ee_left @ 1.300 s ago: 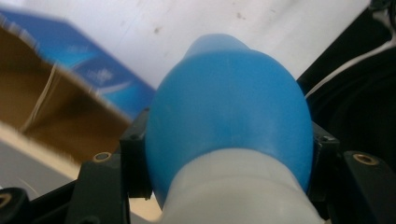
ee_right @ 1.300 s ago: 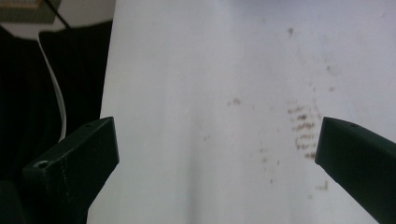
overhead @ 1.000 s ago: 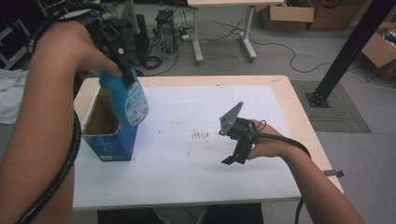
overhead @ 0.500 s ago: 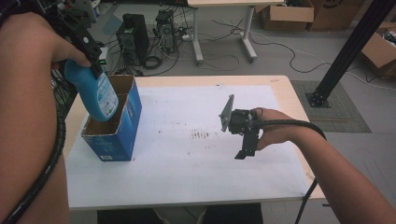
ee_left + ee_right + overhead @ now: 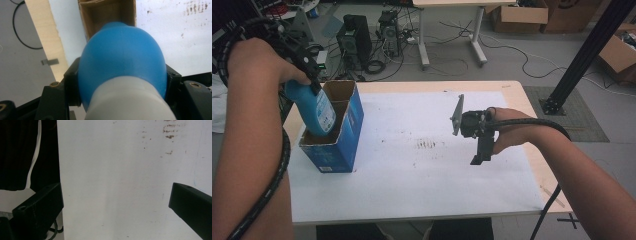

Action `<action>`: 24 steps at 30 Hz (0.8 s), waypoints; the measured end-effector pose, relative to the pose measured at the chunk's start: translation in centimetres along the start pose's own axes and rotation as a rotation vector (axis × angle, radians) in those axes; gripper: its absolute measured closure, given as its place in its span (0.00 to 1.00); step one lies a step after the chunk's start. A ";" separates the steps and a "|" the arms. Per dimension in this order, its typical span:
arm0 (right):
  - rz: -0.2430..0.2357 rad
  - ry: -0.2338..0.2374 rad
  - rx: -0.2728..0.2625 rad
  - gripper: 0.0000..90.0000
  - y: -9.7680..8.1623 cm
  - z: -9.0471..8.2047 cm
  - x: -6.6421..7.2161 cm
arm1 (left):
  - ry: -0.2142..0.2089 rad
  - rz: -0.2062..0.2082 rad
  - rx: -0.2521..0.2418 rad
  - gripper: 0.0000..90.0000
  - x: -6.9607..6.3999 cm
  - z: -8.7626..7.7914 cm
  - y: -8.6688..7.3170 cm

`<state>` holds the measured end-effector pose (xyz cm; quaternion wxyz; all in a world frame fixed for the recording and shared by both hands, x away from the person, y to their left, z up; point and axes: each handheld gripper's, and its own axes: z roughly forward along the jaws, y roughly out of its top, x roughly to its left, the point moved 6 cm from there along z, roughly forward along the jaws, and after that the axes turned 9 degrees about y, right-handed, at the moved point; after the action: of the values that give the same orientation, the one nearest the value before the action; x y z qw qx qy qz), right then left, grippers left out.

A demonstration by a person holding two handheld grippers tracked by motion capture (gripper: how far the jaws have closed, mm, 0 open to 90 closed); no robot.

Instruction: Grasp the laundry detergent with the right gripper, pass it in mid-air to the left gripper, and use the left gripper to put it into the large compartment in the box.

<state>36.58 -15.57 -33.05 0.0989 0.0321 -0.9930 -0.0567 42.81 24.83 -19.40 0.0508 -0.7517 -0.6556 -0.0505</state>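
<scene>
The left tongs (image 5: 314,87) are clamped on the rounded blue plastic bottle with a white label (image 5: 314,107), gripping it up at the shoulder, one jaw on each side, as the left gripper view makes plain. Straight below those tongs stands the open-topped blue cardboard box with a brown inside (image 5: 337,132), and the bottle's lower end is already inside the opening, tilted, its upper part clear above the rim. In the left gripper view the blue shoulder (image 5: 122,60) bulges right in front of the lens, with the box's brown cavity (image 5: 107,12) just beyond it.

Over to the right tongs (image 5: 477,160): their jaws stand well apart, nothing between them, hanging above the white sheet on the surface (image 5: 422,175), well away from the box and from the left tongs. A few brown specks (image 5: 170,132) mark the sheet ahead of them.

So where are we? The pick-up is done and the bottle is lined up and partway in. Left to do, by my reading: lower it the rest of the way, let go and pull clear. Whether its base already touches the box floor I can't quite tell, since the box wall hides it.
</scene>
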 end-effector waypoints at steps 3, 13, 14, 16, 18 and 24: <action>0.002 0.006 -0.002 0.00 0.0 0.2 0.0 | 0.008 -0.002 -0.006 0.42 -0.2 1.3 0.2; 0.011 0.010 -0.008 0.00 -0.2 0.6 -0.1 | 0.036 -0.018 0.000 0.42 -1.2 5.8 0.7; 0.002 0.009 -0.011 0.00 -0.2 0.7 -0.2 | 0.039 -0.018 0.001 0.42 -1.4 6.4 0.8; 0.007 0.011 -0.009 0.00 -0.2 0.7 -0.1 | 0.043 -0.018 0.001 0.42 -1.7 7.6 0.9; -0.003 0.011 -0.011 0.00 -0.2 0.8 -0.1 | 0.048 -0.016 -0.004 0.42 -1.9 8.5 1.0; 0.010 0.011 -0.010 0.00 -0.4 0.8 0.0 | 0.045 -0.018 0.002 0.42 -2.2 11.3 1.1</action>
<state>36.46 -15.85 -33.91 0.1047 0.0268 -0.9923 -0.0612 43.68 24.13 -30.89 0.0659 -0.7444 -0.6610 -0.0675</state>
